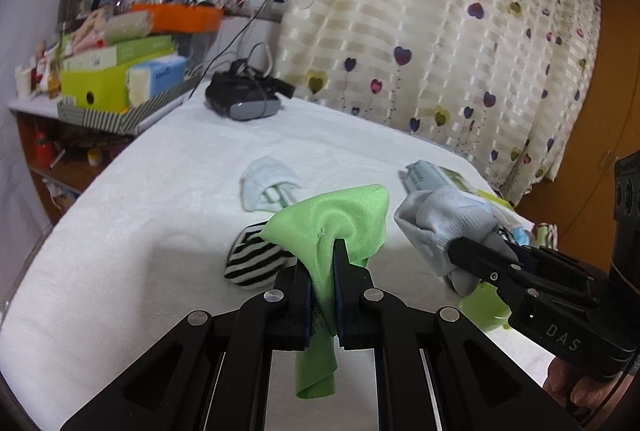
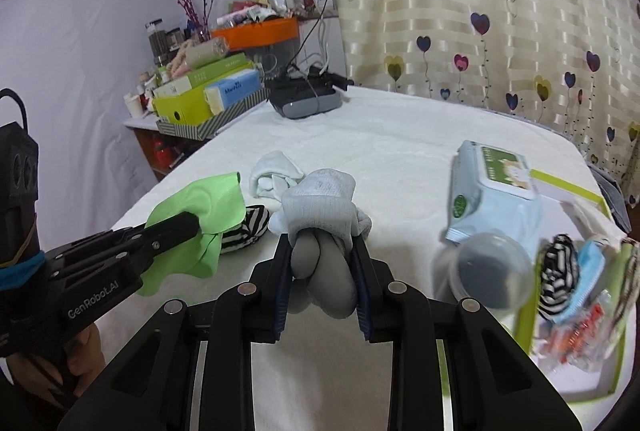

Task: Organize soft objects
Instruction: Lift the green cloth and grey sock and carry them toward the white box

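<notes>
Striped sock [image 1: 256,263] lies just behind left tongs' [image 1: 323,285] green cloth [image 1: 340,219].

It was a home bedroom: a white-blanketed bed [image 2: 380,135] stood before cream heart-patterned curtains [image 2: 500,11], beside a cluttered wooden side shelf [image 1: 60,147] stacked with household boxes [image 1: 104,79].

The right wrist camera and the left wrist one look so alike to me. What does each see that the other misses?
Only the right wrist view shows the clear round lid and the green-edged tray at the right, with a second striped sock in it.

Only the left wrist view shows the green cloth hanging down between its own fingers.

Both show the left gripper shut on the cloth, the right gripper shut on the grey sock, the striped sock, the pale sock and the wipes pack on the white table.
</notes>
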